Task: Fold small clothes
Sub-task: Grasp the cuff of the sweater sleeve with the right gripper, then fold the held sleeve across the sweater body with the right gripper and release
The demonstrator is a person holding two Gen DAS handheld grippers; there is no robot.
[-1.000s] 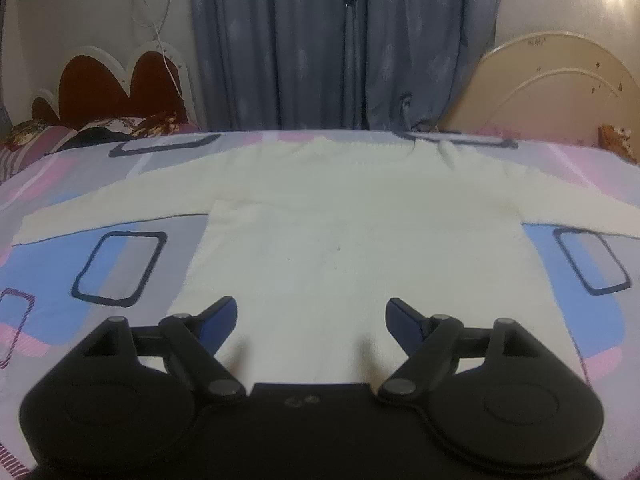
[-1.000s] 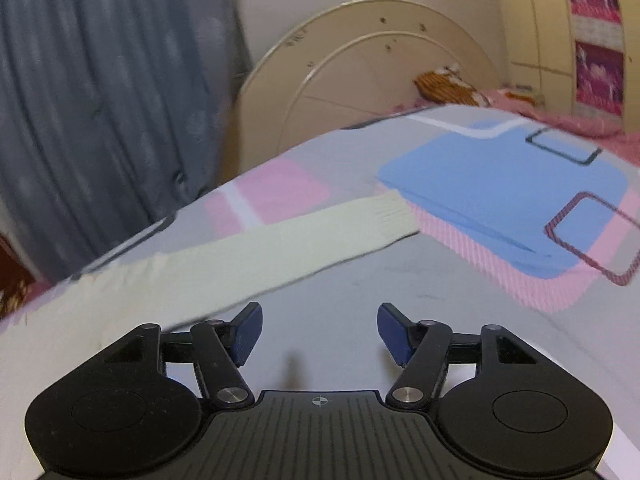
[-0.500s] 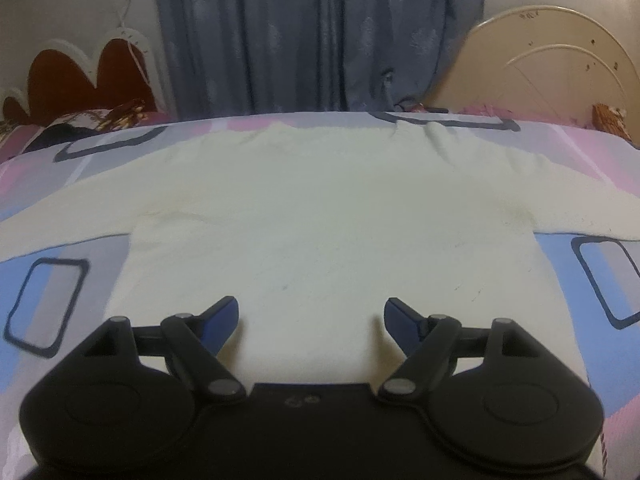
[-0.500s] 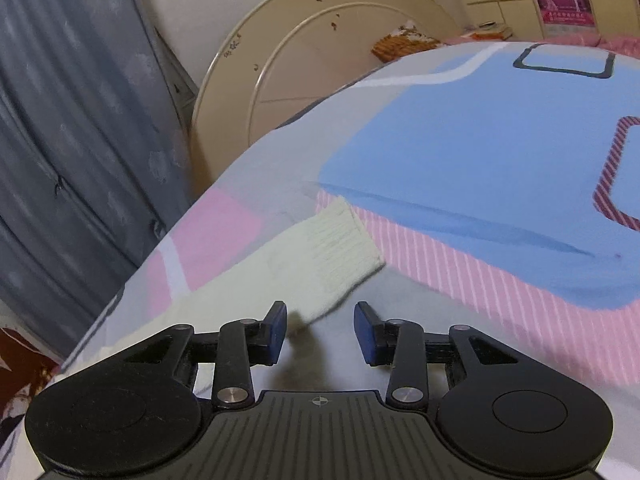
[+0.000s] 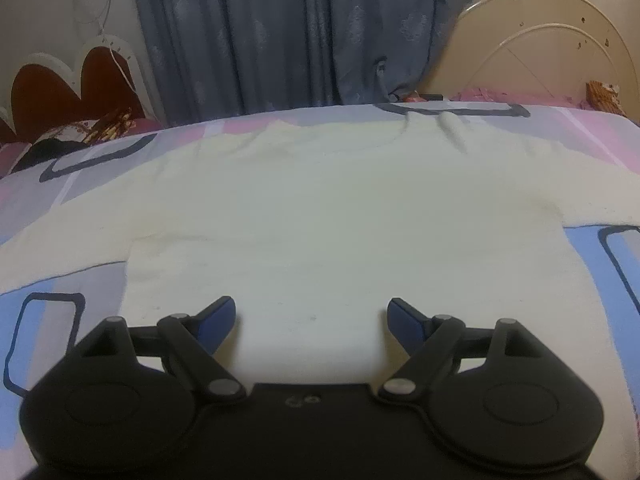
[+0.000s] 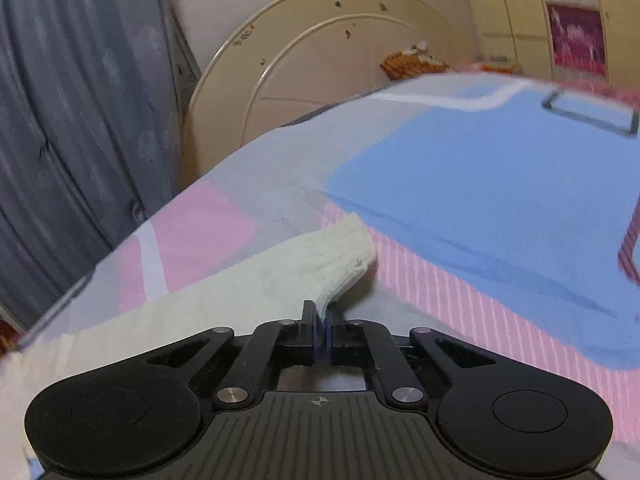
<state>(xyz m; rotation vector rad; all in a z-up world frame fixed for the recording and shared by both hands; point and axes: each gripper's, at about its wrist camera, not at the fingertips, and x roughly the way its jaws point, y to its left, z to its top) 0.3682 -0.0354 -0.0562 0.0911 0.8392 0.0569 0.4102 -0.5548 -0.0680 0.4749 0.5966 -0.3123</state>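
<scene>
Cream sweater spread flat, front up, on patterned bedsheet; both sleeves stretched out to the sides. Left gripper held above the sweater's lower body, blue pads spread wide, nothing between them. Compared with a second ago: closer in over the garment, torso filling more of the view, spread of fingers much the same.

Right gripper now pinching the near edge of the ribbed sleeve cuff; pads pressed together on the knit, where a second ago spread apart and short of the cuff, half a second ago half closed beside it. Cuff corner raised slightly off the sheet at the pinch, apparently; view blurred there. Rest of sleeve lying flat toward the left. Curtain and cream headboard behind the bed.
</scene>
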